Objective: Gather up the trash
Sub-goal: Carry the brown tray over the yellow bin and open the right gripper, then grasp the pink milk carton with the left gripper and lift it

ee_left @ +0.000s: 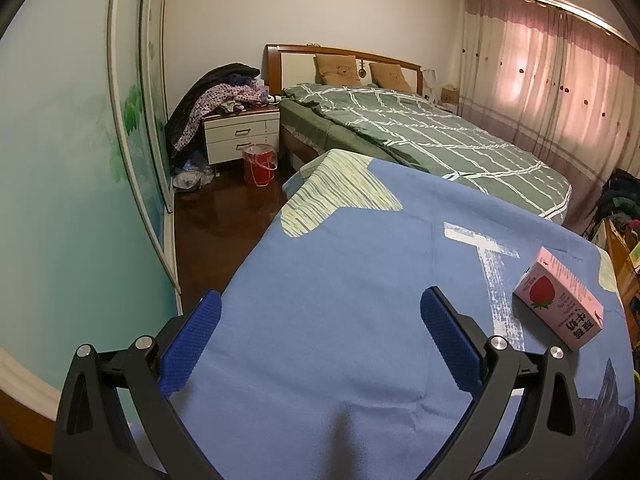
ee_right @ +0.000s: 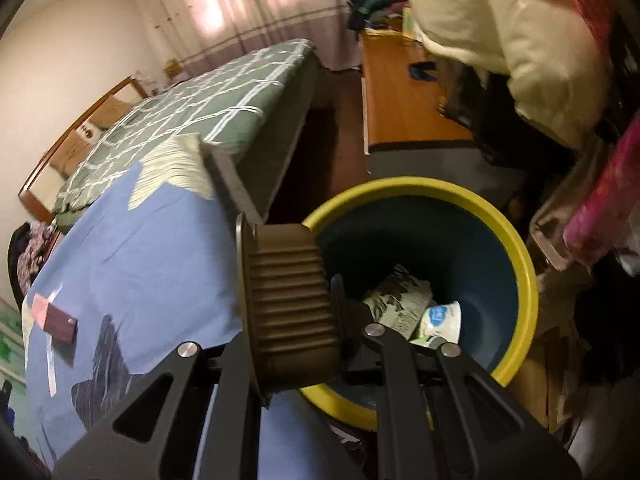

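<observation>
- One left gripper (ee_left: 320,312), spread wide over the blue cloth (ee_left: 340,272), holding nothing.
- One pink carton (ee_left: 558,298) lying on the cloth.
- One right gripper (ee_right: 294,300) clamping one ribbed brown cup (ee_right: 286,300) at the bin (ee_right: 516,236) rim.
- Apparently two pieces already inside.

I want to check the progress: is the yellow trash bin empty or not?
Not empty. The right wrist view shows a crumpled wrapper and a white cup at the bottom of the bin.
</observation>
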`<state>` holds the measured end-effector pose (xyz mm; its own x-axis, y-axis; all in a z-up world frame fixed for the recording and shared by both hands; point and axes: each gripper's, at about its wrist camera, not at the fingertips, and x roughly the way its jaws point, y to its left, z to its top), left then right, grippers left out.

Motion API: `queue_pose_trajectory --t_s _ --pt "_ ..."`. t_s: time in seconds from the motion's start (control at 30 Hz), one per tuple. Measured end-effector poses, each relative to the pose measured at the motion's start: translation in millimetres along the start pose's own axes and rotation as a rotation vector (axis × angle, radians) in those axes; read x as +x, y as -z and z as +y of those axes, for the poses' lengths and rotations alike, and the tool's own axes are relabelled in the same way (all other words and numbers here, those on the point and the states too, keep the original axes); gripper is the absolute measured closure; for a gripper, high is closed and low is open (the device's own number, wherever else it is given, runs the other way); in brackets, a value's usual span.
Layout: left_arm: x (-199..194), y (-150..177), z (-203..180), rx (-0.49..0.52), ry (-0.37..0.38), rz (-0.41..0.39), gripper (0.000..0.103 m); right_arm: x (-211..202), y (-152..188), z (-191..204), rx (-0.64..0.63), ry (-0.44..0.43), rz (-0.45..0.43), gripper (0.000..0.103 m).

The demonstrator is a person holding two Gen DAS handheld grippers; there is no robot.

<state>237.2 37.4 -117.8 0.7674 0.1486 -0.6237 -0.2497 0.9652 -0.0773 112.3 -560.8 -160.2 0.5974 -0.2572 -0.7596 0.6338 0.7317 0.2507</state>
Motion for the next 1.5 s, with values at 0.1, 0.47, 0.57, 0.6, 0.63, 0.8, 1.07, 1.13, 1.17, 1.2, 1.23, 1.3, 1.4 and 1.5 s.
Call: queue_pose_trajectory --t_s 0.1,0.47,0.57,0.6,0.63,0.8,1.07,1.13,1.17,1.2,1.23,1.3,1.4,1.5 --pt "0.7 -0.2 -0.9 0.004 0.001 0.002 0.005 1.9 1.6 -7.6 0.029 0.012 0.001 0.079" --pt "0.6 0.7 -5.7 0.019 0.015 0.007 0.005 -13.3 18.7 -4.8 0.068 0.021 -0.076 0.052" --pt "1.9 2.3 -11.5 0.029 0.023 0.017 0.005 -16.2 25.6 -0.3 0.061 0.022 -0.094 0.052" --pt "1.7 3.1 -15.7 0.036 0.031 0.028 0.005 -16.9 27.7 1.3 0.058 0.021 -0.095 0.051" --pt "0.8 3.6 -19.8 0.043 0.038 0.036 0.005 -16.9 29.1 2.8 0.058 0.013 -0.09 0.051" --pt "-24.1 8.1 -53.1 0.069 0.127 0.044 0.005 -22.5 30.9 2.4 0.068 -0.017 -0.115 0.047" --pt "-51.5 35.0 -178.7 0.279 0.265 0.068 0.005 -16.8 31.1 -7.6 0.116 -0.084 -0.083 0.046" --pt "-50.1 39.6 -203.6 0.31 0.265 0.082 0.005 -16.3 32.3 -9.2 0.126 -0.103 -0.079 0.046" --pt "-48.0 40.1 -213.4 0.313 0.268 0.091 0.005 -16.8 32.5 -9.5 0.127 -0.11 -0.08 0.046" --pt "-44.6 40.2 -223.2 0.308 0.266 0.103 0.005 -16.6 31.6 -10.2 0.127 -0.115 -0.081 0.046" --pt "-40.0 39.6 -231.8 0.295 0.258 0.12 0.005 -16.6 31.6 -10.0 0.126 -0.121 -0.08 0.046" --pt "-31.2 39.0 -245.1 0.259 0.247 0.159 0.005 -15.0 31.4 -9.7 0.128 -0.138 -0.072 0.046" --pt "-17.8 39.3 -263.2 0.226 0.195 0.175 0.005 -11.5 30.8 -11.3 0.141 -0.16 -0.059 0.046" --pt "-5.2 42.1 -280.7 0.194 0.156 0.184 0.005 -11.6 30.5 -12.0 0.143 -0.173 -0.06 0.046"
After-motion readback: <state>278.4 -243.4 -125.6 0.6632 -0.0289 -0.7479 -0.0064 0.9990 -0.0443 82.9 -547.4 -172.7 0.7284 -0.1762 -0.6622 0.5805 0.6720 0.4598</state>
